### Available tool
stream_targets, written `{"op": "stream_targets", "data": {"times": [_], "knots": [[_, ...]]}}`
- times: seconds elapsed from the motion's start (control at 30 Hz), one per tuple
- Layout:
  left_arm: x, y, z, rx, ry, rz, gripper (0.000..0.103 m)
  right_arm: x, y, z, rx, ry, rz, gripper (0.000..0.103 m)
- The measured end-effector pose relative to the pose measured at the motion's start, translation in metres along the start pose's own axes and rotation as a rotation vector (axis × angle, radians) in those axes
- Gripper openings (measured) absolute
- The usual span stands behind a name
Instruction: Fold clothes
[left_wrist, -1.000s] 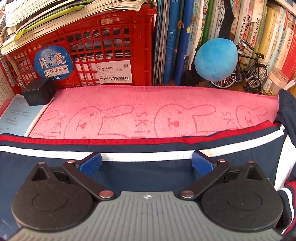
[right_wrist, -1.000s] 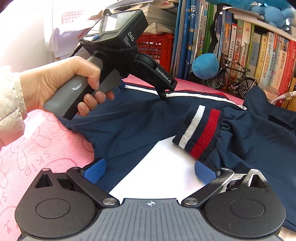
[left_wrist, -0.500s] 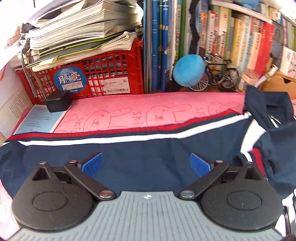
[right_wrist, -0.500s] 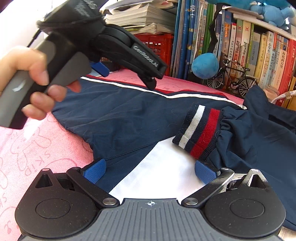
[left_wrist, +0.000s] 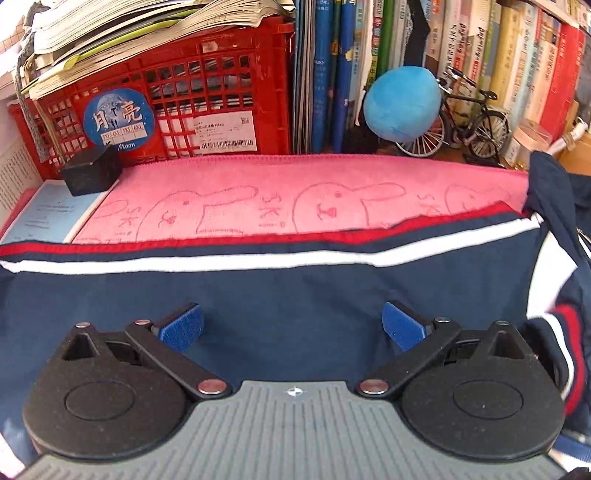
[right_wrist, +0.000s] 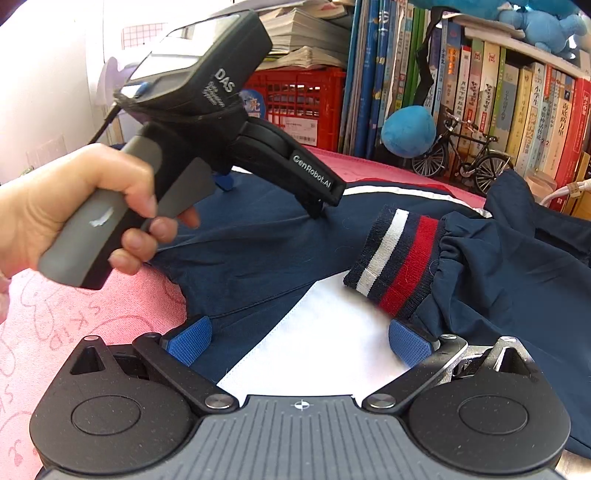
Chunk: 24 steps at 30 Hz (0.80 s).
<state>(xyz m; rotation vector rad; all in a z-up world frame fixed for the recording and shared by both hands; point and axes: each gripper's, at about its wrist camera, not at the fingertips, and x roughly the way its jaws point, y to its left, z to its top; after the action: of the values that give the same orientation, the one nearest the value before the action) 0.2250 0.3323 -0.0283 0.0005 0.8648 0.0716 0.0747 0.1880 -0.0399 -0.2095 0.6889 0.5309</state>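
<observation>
Only the right wrist view shows the hand (right_wrist: 70, 210) lowering the left claw (left_wrist: 291, 326) back onto the navy jacket (left_wrist: 295, 295). Both claws gape empty, including the right claw (right_wrist: 299, 341).

Our left gripper (right_wrist: 275, 190): black housing, grey handle, white "DAS" and "GenRobot.AI" lettering; both grippers have blue pads (left_wrist: 183, 326).

Upright books (left_wrist: 509, 70) fill the shelf behind; a red crate (left_wrist: 207, 99) carries stacked papers (left_wrist: 122, 26); a white wall (right_wrist: 48, 85) stands brightly lit.
</observation>
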Motion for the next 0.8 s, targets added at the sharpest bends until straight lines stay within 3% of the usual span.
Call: {"op": "stream_targets", "data": {"times": [0.2, 0.37, 0.5, 0.6, 0.7, 0.8], "knots": [[0.028, 0.005, 0.028, -0.064, -0.014, 0.052, 0.103, -0.001, 0.0, 0.0, 0.002, 0.0, 0.001, 0.103], [0.014, 0.0, 0.03, -0.043, -0.01, 0.1, 0.103, -0.001, 0.0, 0.0, 0.003, 0.001, 0.002, 0.103], [-0.033, 0.009, 0.011, -0.061, -0.08, 0.097, 0.103, -0.002, 0.001, 0.0, 0.002, 0.001, 0.001, 0.103], [-0.075, 0.037, -0.021, -0.145, -0.138, 0.086, 0.103, -0.002, 0.001, 0.0, 0.002, 0.001, 0.001, 0.103], [-0.105, 0.068, -0.051, -0.232, -0.199, 0.167, 0.103, -0.002, 0.001, 0.001, 0.001, 0.0, 0.001, 0.103], [-0.104, 0.094, -0.06, -0.252, -0.17, 0.274, 0.103, -0.002, 0.001, 0.001, 0.001, 0.0, 0.001, 0.103]]}}
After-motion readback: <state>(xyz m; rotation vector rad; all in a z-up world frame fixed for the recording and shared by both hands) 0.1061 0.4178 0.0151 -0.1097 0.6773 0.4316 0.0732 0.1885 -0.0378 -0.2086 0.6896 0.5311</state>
